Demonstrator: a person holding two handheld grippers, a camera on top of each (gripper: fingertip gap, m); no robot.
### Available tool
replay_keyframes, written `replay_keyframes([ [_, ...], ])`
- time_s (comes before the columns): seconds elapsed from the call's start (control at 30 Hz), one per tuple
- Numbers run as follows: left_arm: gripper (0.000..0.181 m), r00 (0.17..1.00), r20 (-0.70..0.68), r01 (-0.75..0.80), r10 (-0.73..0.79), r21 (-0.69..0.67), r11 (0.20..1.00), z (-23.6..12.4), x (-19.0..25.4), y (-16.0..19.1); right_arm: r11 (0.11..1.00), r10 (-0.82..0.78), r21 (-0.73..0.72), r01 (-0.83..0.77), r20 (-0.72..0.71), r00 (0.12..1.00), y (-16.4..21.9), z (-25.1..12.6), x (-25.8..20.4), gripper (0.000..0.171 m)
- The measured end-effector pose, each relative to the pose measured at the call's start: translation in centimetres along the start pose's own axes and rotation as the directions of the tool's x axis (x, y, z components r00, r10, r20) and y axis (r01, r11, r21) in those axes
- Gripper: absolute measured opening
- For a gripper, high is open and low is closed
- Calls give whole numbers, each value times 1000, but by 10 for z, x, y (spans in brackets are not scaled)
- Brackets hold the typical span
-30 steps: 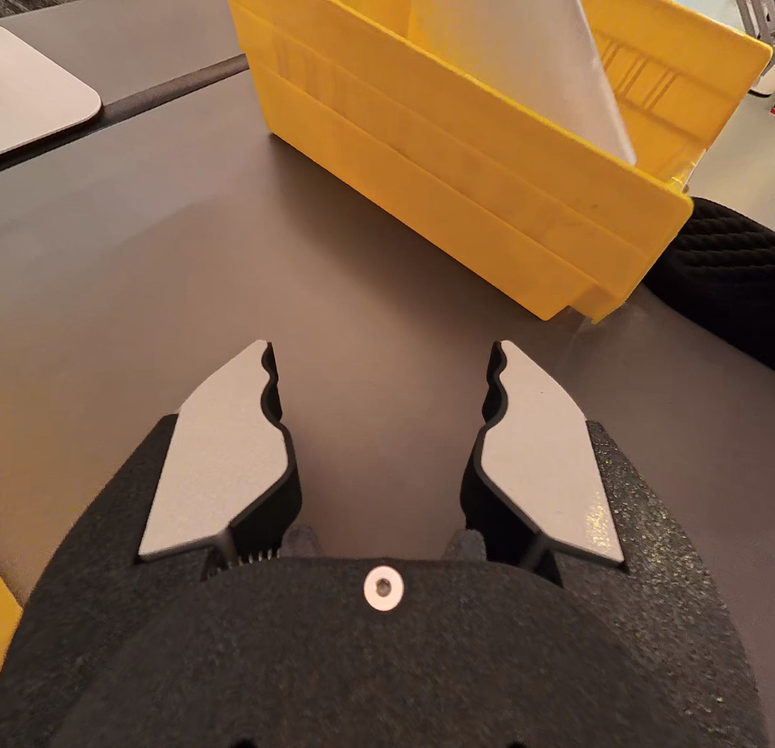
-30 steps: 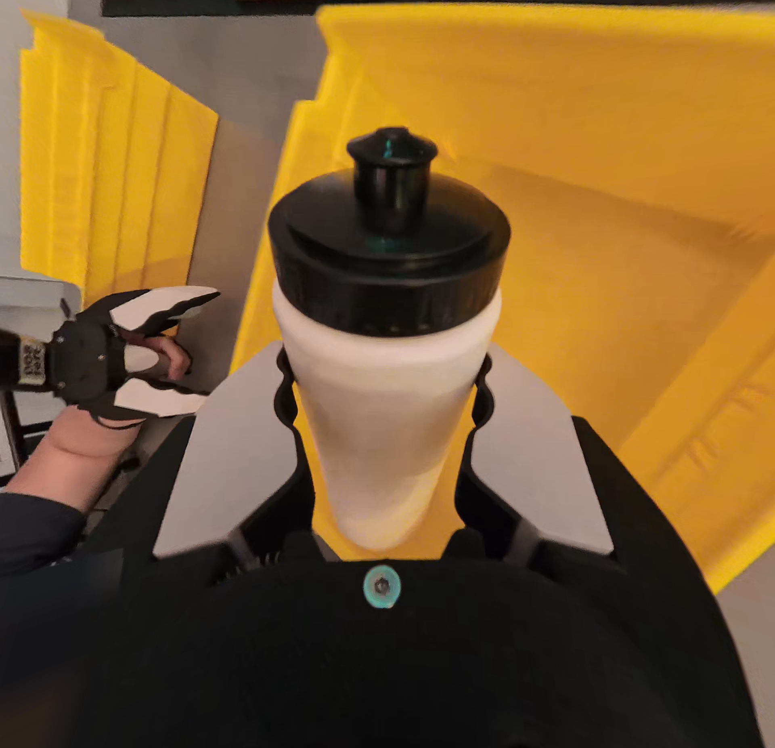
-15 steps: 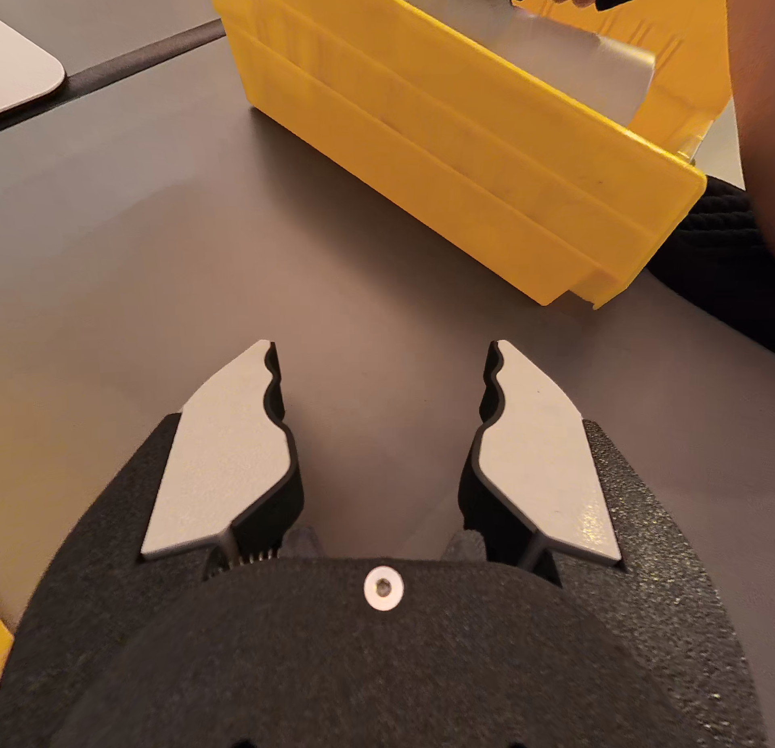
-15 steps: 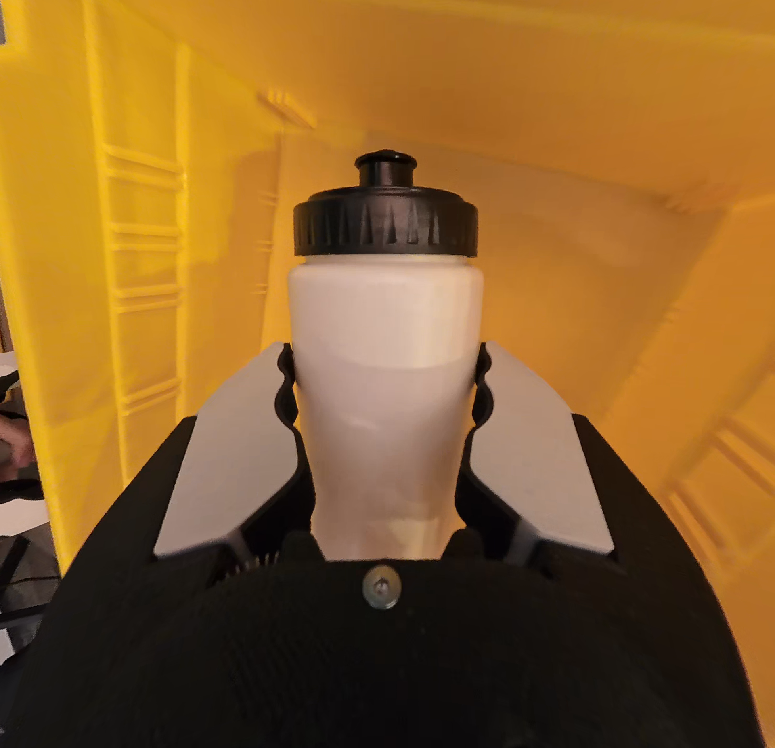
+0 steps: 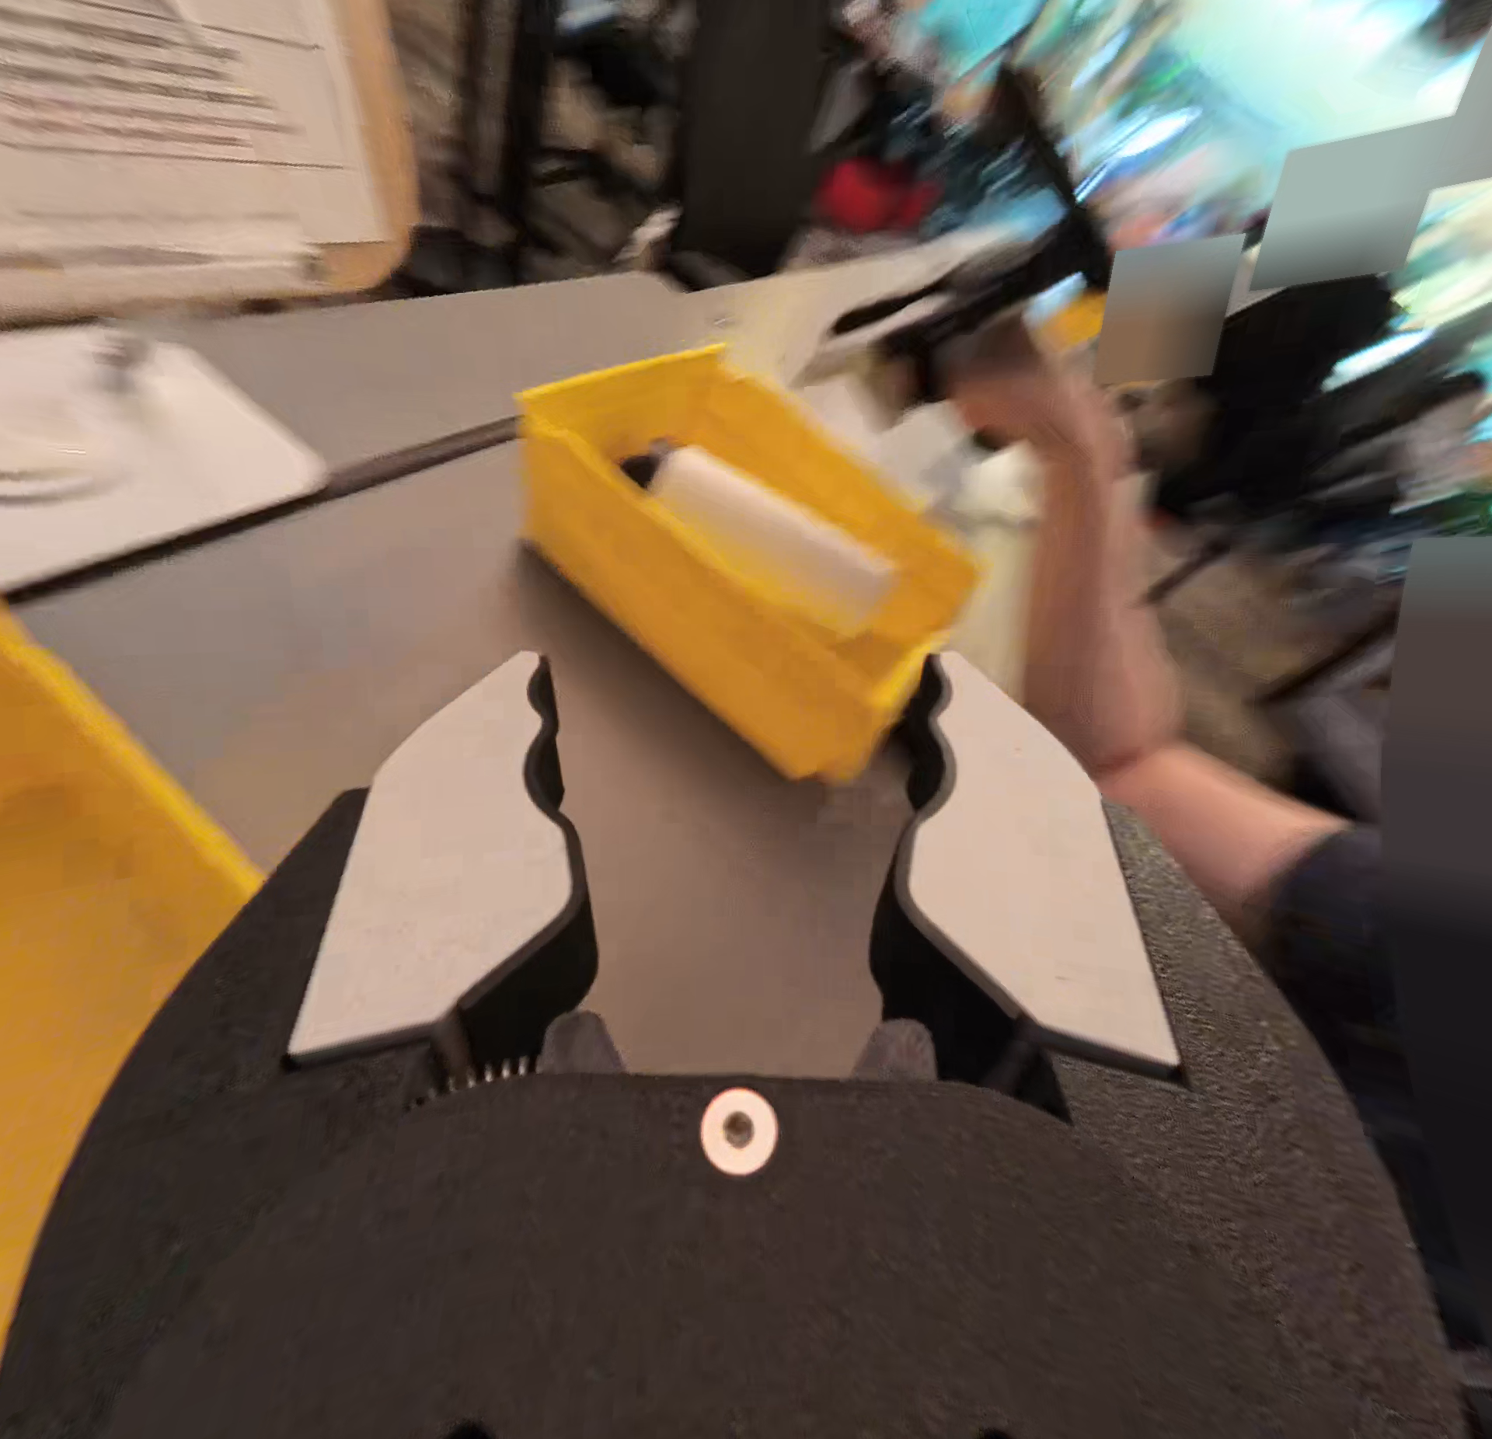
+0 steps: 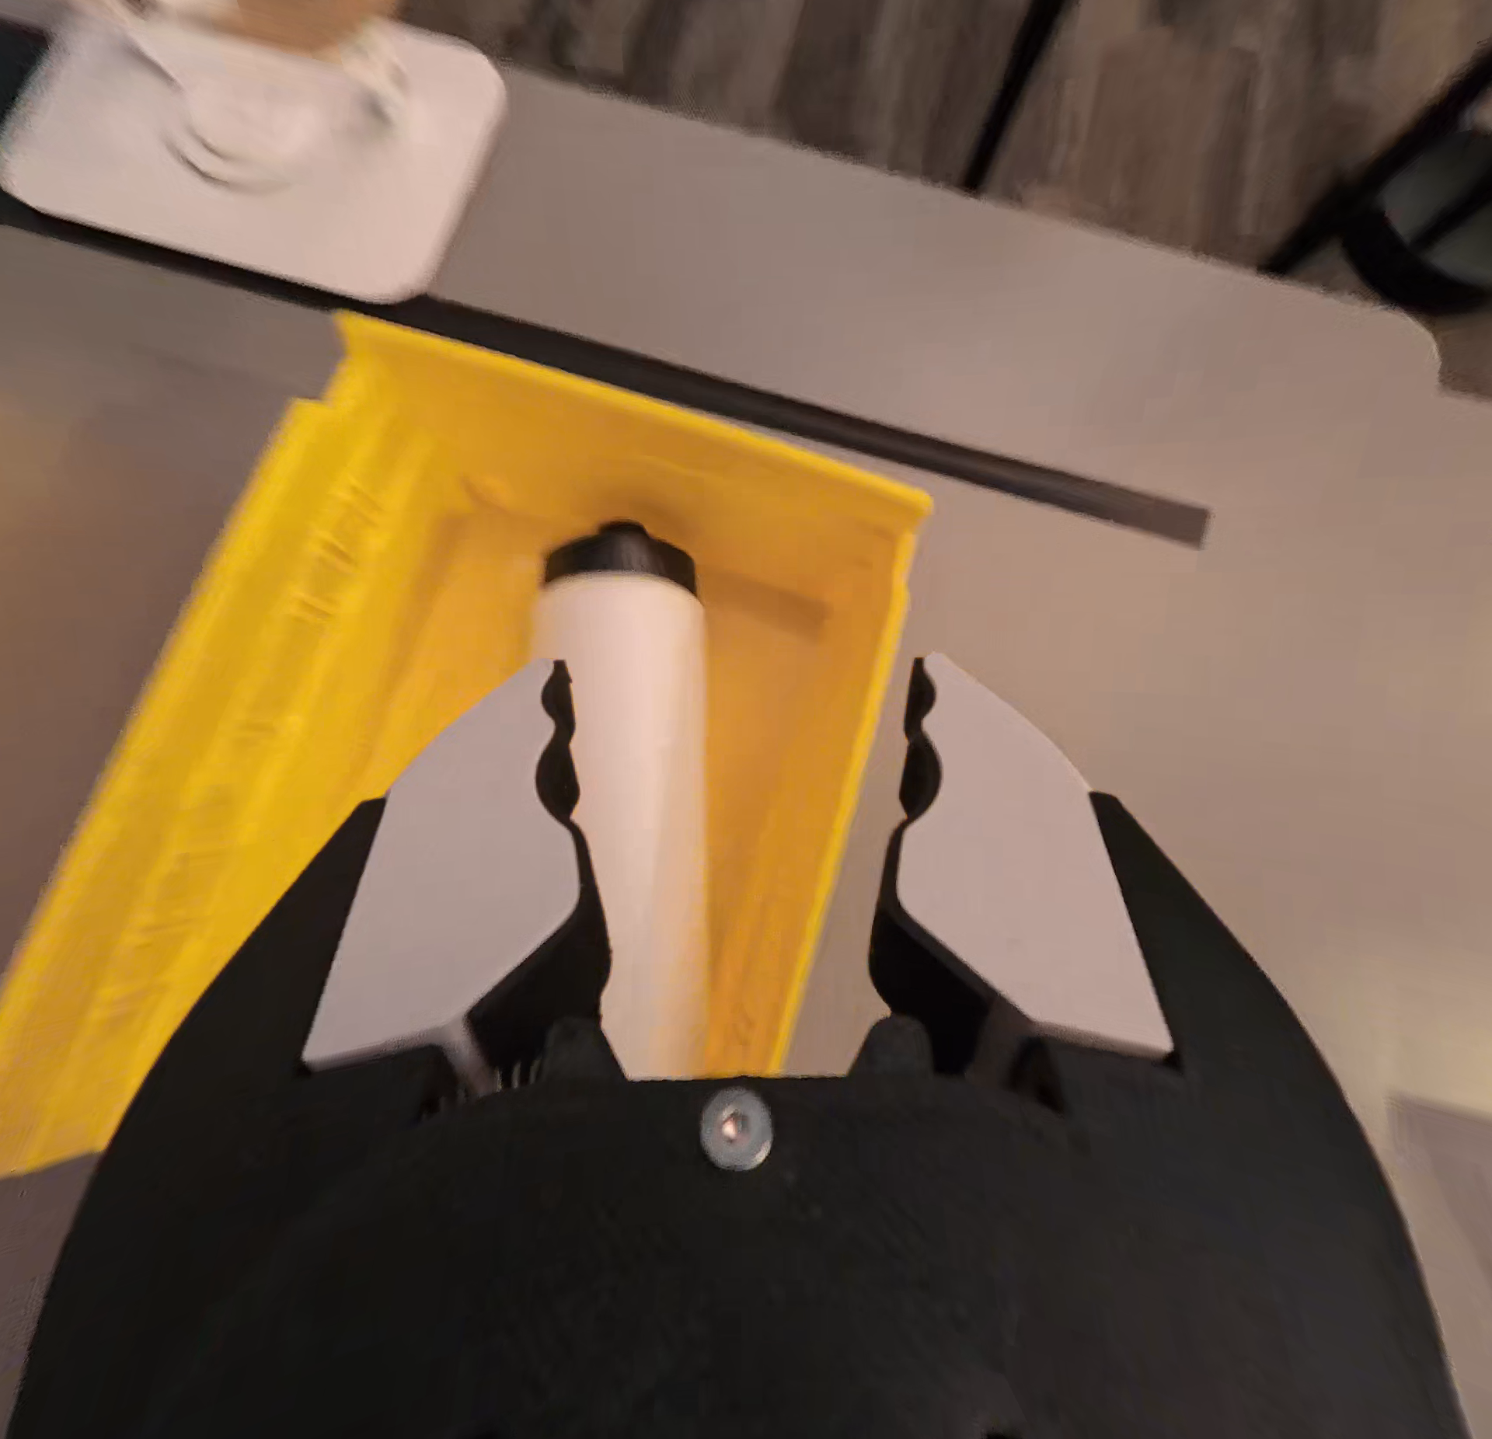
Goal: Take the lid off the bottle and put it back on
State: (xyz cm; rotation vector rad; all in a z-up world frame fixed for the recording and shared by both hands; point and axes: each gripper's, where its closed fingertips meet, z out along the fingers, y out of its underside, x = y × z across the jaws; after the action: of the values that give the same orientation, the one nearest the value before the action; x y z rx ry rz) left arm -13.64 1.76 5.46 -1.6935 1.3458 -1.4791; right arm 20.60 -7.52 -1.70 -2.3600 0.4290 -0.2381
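A white bottle (image 6: 638, 754) with its black lid (image 6: 618, 565) screwed on lies on its side in a yellow bin (image 6: 242, 754). My right gripper (image 6: 739, 666) is open and hovers above the bin; the bottle lies well below its fingers, untouched. In the blurred left wrist view the bottle (image 5: 767, 528) and lid (image 5: 642, 468) lie in the same bin (image 5: 727, 633), and the right gripper (image 5: 928, 310) is raised above its far end. My left gripper (image 5: 735, 674) is open and empty over the grey table, short of the bin.
A second yellow bin (image 5: 81, 875) is at the left edge. A white pad (image 6: 242, 157) lies at the far left of the table, beyond a black seam (image 6: 969, 464). A person's forearm (image 5: 1082, 593) reaches up right of the bin. Tip to tip, the grippers are about 35 cm apart.
The right gripper held the bottle inside the bin, then let it go and lifted away; the bottle now lies in the bin. The left gripper pulled back and tilted up.
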Motion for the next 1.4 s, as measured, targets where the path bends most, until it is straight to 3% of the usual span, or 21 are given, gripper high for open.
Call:
replay_keyframes([
  [0.07,67,977,-190,113,-91,104,988,-31,17,-24,995,33,-93,-36,-28,999,20,6,20,78],
  [0.1,63,975,-200,122,-94,129,984,-46,12,-31,988,59,-143,-62,-21,998,30,9,26,74],
  [0.17,62,997,-33,76,-72,134,988,-73,-26,-35,967,104,-235,-100,9,994,50,15,30,69],
  [0.23,52,945,327,9,-29,64,998,-110,-91,-26,941,135,-316,-121,24,990,68,17,29,65],
  [0.3,51,687,726,46,28,-82,996,-170,-162,-3,917,124,-385,-98,41,991,81,19,25,56],
  [0.37,49,425,902,144,77,-151,978,-226,-204,19,897,128,-431,-96,46,991,89,22,21,54],
  [0.4,46,395,916,202,72,-163,966,-237,-214,30,890,131,-446,-99,40,991,91,24,21,54],
  [0.47,45,465,885,295,-8,-147,944,-233,-225,49,868,127,-485,-105,12,992,99,28,23,50],
  [0.57,43,497,865,419,-71,-167,892,-230,-236,76,833,113,-543,-108,-24,993,112,29,28,36],
  [0.67,44,533,840,445,-102,-176,878,-220,-241,84,828,198,-547,-126,75,977,111,31,12,8],
  [0.87,46,558,819,562,-135,-252,788,-203,-244,115,814,236,-553,-177,37,971,110,33,12,4],
  [1.03,29,605,779,620,-165,-330,712,-181,-236,134,812,240,-557,-171,52,969,102,39,-9,4],
  [1.2,13,556,831,629,-11,-412,659,-179,-236,143,803,293,-561,-199,81,953,94,45,-32,5],
  [1.4,8,638,768,585,54,-528,615,-150,-213,148,807,347,-544,-229,123,930,85,54,-47,6],
])
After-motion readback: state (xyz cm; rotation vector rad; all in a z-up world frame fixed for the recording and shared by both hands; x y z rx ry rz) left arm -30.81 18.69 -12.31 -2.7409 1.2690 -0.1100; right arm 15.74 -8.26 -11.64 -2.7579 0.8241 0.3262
